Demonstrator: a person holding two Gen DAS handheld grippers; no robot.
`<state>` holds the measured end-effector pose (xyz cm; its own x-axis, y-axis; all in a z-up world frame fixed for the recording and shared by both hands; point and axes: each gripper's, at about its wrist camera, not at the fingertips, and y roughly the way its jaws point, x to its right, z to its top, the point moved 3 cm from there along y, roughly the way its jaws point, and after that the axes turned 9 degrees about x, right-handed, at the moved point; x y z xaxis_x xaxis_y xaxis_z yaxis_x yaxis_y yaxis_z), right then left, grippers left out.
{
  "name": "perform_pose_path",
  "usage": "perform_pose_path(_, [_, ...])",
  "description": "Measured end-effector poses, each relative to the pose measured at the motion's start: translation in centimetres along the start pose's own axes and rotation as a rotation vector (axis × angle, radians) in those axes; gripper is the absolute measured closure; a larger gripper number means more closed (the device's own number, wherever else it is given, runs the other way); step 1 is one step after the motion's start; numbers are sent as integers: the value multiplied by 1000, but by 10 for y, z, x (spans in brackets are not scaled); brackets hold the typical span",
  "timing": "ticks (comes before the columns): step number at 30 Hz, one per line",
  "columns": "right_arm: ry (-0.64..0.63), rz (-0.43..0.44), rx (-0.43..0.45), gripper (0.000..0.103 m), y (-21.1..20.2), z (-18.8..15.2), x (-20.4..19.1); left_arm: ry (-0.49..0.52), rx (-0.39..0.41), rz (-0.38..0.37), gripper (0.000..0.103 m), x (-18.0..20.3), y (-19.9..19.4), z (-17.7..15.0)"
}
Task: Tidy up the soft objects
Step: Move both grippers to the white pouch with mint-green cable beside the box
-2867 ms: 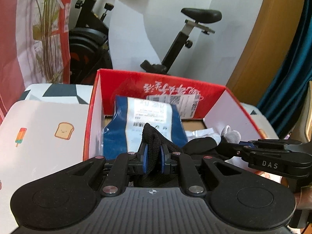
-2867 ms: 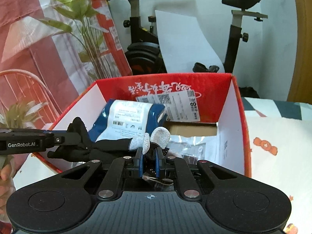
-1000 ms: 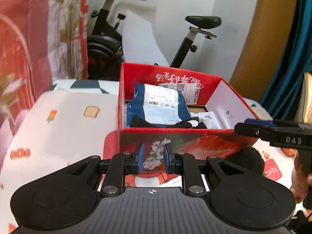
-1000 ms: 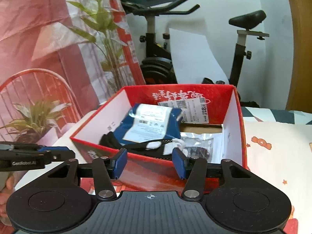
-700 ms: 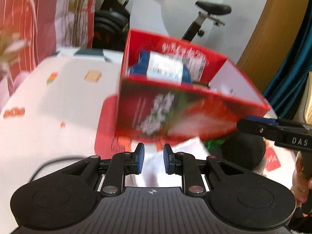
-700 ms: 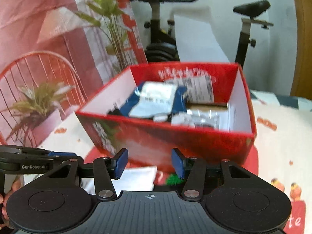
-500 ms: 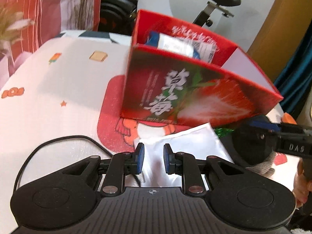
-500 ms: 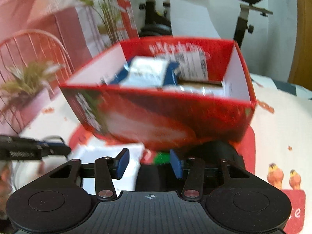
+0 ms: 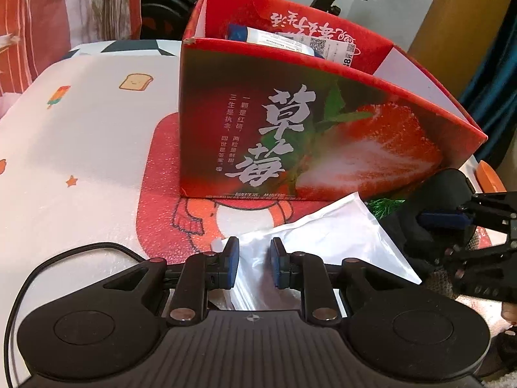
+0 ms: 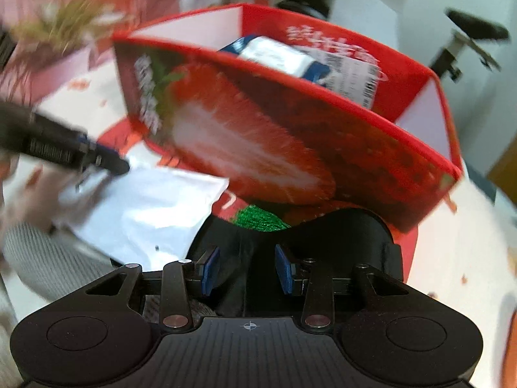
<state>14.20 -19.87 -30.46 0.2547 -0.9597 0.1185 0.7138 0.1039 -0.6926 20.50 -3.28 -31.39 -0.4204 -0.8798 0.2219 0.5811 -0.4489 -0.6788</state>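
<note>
Two soft things are left outside for us, a flat white plastic pouch (image 9: pixel 326 236) and a black fabric bundle (image 10: pixel 323 236), both lying on the printed tablecloth (image 9: pixel 80 148) right against the front of the red strawberry-print cardboard box (image 9: pixel 290 135), so we've got one tool lined up on each. Our left gripper (image 9: pixel 254 266) sits with a narrow gap over the pouch's near edge, not pinching yet, while our right gripper (image 10: pixel 247 270) is closing around the black bundle, pads apart. Inside the box we can only make out a blue-and-white labelled packet (image 9: pixel 274 37); a green knit scrap (image 10: pixel 260 218) peeks out beside the bundle.
</note>
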Motion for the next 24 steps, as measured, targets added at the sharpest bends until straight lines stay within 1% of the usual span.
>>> perform_pose_path(3, [-72,16,-32,66,7,1,-6,-7,-6,-14,78,-3,1,1])
perform_pose_path(7, [-133,44,-63,66,15,4,-11,-33,-5,-29,78,-8,4,2])
perform_pose_path(13, [-171,81,-72,66,23,11,-17,-53,-1,-38,78,-12,3,-1])
perform_pose_path(19, [-202,94,-70,67,27,14,-24,-62,-13,-65,78,-16,7,3])
perform_pose_path(22, [-220,111,-85,67,24,14,-20,-62,-13,-70,78,-16,8,4])
perform_pose_path(24, [-240,137,-100,67,22,12,-20,-60,-10,-72,78,-17,6,3])
